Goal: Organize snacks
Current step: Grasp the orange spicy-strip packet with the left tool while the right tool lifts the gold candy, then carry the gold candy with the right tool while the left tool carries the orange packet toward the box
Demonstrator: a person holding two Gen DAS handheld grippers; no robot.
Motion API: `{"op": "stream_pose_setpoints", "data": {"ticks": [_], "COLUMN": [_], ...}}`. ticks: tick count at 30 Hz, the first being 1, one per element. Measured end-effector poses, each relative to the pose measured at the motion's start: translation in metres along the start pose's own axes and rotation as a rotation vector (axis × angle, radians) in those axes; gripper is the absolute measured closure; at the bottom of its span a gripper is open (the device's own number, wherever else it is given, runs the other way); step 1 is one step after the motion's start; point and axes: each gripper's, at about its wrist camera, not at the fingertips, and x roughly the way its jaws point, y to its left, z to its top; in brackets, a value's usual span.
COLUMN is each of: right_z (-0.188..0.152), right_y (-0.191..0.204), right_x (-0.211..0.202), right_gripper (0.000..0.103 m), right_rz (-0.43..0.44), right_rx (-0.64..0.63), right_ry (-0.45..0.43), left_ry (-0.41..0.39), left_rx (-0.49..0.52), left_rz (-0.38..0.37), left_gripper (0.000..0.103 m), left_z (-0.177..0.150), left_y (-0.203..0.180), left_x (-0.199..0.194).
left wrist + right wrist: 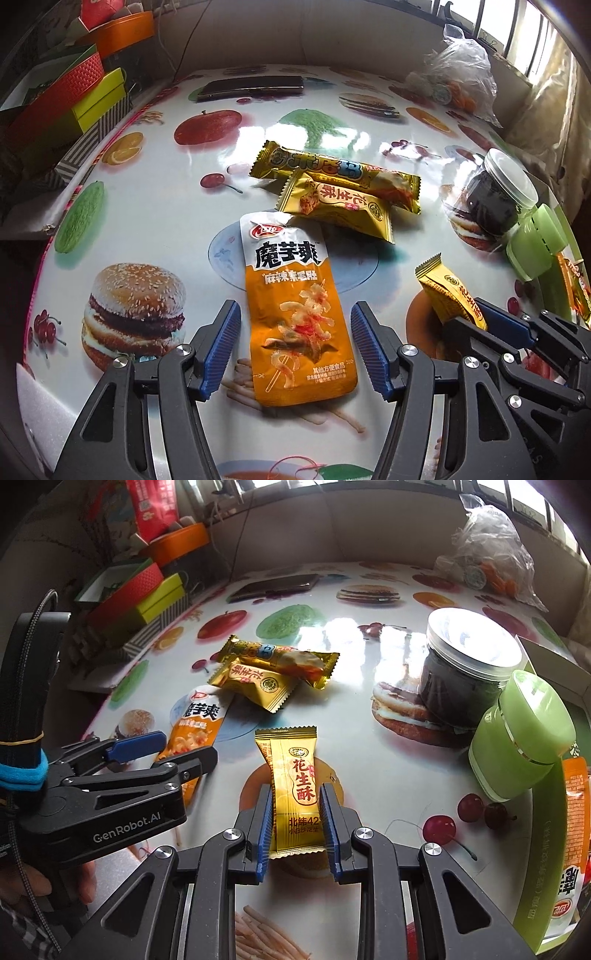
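Left wrist view: left hand-held gripper (295, 347) spread wide, blue ribbed pads either side of the orange konjac pouch (295, 310), touching neither edge; pouch flat on the tabletop (155, 206) near the front edge, lengthwise along the fingers, so probably lined up for a sideways pinch across its narrow width. Glossy foil-plastic film, white top, orange body, crimped ends, slightly puffed.

Right wrist view: right hand-held gripper (297, 827) narrowed onto the gold peanut-crisp packet (293, 786), pads pressed against its long sides near the lower end, upper end with its zigzag seal pointing toward the middle of the tabletop. Whether lifted or resting on the surface, hard to tell. Stiff, shiny metallic wrapper, rectangular, likely brittle contents, so light pressure advisable.

Toward the middle of the tabletop, two more gold wrappers stacked crosswise: long rice-bar packet (336, 177) underneath, second peanut-crisp packet (338, 206) overlapping it, its corner just touching the pouch's top. Looks like a gathering pile, a plausible destination for both items in hand.

Near the right edge, clear plastic jar (467, 675) with dark contents and a pale green tub (522, 738) tilted beside it. Printed glossy oilcloth covering, slippery, strong glare from the window.
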Motion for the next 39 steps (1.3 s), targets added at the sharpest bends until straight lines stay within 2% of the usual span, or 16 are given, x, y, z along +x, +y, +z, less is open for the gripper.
{"op": "stream_pose_setpoints", "data": {"ticks": [3, 12, 14, 15, 16, 32, 39], "right_z": [0.000, -0.001, -0.001, -0.001, -0.001, -0.003, -0.005], "right_y": [0.000, -0.001, -0.001, -0.001, -0.001, 0.002, 0.008], "right_x": [0.000, 0.000, 0.000, 0.000, 0.000, -0.002, -0.014], "right_gripper": [0.079, 0.079, 0.079, 0.079, 0.079, 0.079, 0.079], "right_rz": [-0.003, -0.006, -0.007, -0.005, -0.006, -0.007, -0.014], "right_rx": [-0.001, 0.000, 0.000, 0.001, 0.001, -0.004, -0.016], "right_ry": [0.000, -0.001, -0.001, 0.000, -0.001, -0.010, -0.032], "left_ry": [-0.011, -0.030, -0.034, -0.035, -0.038, -0.043, -0.075], "left_rx": [0.001, -0.007, -0.016, -0.017, -0.019, -0.035, -0.033], "left_rz": [0.017, 0.014, 0.015, 0.016, 0.016, -0.001, -0.017], "left_gripper": [0.050, 0.053, 0.057, 0.065, 0.066, 0.066, 0.066], "left_z": [0.000, -0.003, -0.003, -0.003, -0.003, -0.008, -0.009], "left_y": [0.002, 0.002, 0.003, 0.004, 0.005, 0.009, 0.010], "left_x": [-0.001, -0.004, -0.005, -0.005, -0.006, -0.013, -0.030]}}
